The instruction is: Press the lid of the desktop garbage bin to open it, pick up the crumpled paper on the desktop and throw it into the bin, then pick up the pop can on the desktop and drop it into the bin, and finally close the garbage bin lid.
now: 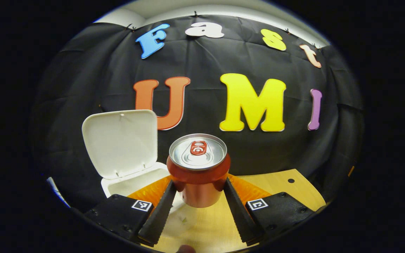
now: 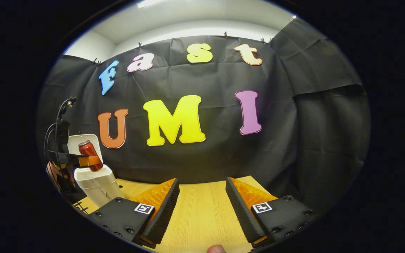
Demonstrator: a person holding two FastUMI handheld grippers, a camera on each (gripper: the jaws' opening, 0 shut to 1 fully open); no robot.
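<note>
Pop can (image 1: pixel 199 168) above wooden desktop (image 2: pixel 202 211), black-draped booth.

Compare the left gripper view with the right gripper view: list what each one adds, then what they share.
Left gripper view: the can's top with its pull tab, close up, held between the left tongs, and the lid's inner face.

Right gripper view: the bin's outer wall, the left tongs from the side holding the can above the bin, and the right tongs open over bare table.

Both: can, open bin, wooden table.
</note>
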